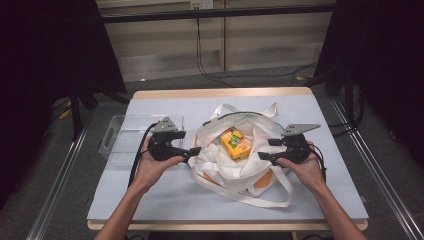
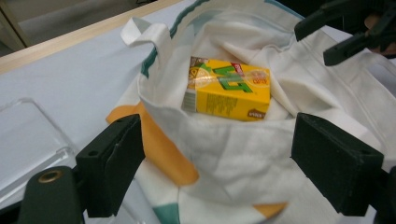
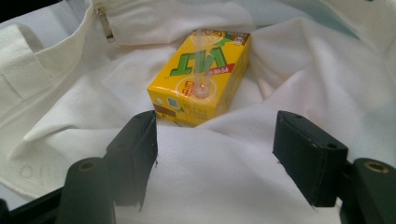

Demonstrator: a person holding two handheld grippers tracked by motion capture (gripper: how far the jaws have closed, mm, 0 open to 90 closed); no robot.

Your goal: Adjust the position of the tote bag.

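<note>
A yellow juice box [image 1: 235, 143] lies flat inside the mouth of a white tote bag [image 1: 250, 172], which slumps in the middle of the pale blue table [image 1: 165, 200]. The box rests on the bag's inner cloth, roughly centred in the opening, with its printed face up and a straw stuck on that face [image 3: 201, 70]. The left gripper [image 1: 192, 152] sits at the bag's left rim and the right gripper [image 1: 262, 156] at its right rim, both pointing inward toward the box. In the left gripper view the jaws stand wide apart with the bag's rim cloth [image 2: 224, 154] between them but not pinched; in the right gripper view the jaws are likewise spread, with white cloth [image 3: 215, 158] lying between them and no pad pressing on it. So both tools are released and hold nothing. A clear tray [image 1: 122, 140] stands to the left of the bag, with nothing visible in it. Judging by this, the packing looks mostly done: the box is in the bag and let go. What may be left is to tidy or close the opening, or gather the handles [image 1: 260, 197], which trail loose over the table's near side.
</note>
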